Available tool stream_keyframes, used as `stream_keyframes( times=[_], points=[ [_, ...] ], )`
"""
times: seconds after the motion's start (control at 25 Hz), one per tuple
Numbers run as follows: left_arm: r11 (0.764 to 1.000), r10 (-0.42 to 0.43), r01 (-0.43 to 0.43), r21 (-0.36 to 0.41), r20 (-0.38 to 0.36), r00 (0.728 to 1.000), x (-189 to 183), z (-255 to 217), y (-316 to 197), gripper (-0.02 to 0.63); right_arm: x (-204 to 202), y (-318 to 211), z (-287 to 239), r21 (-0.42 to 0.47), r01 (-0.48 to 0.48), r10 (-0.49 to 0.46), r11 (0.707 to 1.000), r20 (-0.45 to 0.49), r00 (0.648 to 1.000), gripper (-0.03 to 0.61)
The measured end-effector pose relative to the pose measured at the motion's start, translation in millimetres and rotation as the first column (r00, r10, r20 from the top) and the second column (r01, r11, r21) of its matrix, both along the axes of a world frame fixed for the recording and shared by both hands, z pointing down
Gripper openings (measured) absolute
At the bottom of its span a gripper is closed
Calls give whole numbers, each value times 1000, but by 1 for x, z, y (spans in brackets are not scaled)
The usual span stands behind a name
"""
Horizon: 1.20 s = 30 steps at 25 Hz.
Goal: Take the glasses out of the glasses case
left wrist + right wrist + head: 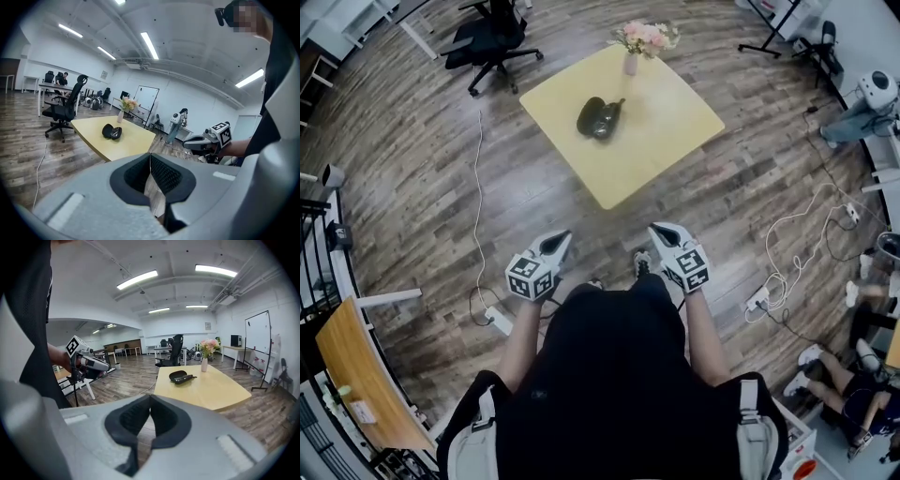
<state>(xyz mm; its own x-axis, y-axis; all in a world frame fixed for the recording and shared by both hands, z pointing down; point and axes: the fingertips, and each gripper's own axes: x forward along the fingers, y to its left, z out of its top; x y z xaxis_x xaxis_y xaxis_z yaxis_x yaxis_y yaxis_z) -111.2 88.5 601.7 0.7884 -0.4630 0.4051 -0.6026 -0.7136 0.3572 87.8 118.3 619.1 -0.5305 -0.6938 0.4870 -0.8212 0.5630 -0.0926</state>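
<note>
A dark glasses case [600, 117] lies open on the yellow table [666, 131], with dark glasses resting in or against it; the case also shows in the left gripper view [112, 132] and the right gripper view [180, 376]. Both grippers are held close to the person's body, well short of the table. My left gripper [555, 246] points toward the table with its jaws together and nothing between them [150, 157]. My right gripper [659, 232] is likewise shut and empty [150, 399]. Each gripper appears in the other's view.
A vase of pink flowers [631, 58] stands at the table's far edge behind the case. A black office chair [492, 37] is beyond the table to the left. Cables [787, 272] and a power strip [499, 322] lie on the wooden floor. A wooden desk [356, 375] is at lower left.
</note>
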Motion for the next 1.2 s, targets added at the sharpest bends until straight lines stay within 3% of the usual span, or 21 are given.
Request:
stream_keyframes(
  times=[0.56,1.2],
  points=[
    [996,-85,84,16,21,996,56,-14,-51,12,55,-71,-3,6,82,-82,997,30,996,3],
    [973,-230,229,22,26,973,119,-11,-58,12,121,-109,5,-3,240,-240,971,18,971,3]
  ],
)
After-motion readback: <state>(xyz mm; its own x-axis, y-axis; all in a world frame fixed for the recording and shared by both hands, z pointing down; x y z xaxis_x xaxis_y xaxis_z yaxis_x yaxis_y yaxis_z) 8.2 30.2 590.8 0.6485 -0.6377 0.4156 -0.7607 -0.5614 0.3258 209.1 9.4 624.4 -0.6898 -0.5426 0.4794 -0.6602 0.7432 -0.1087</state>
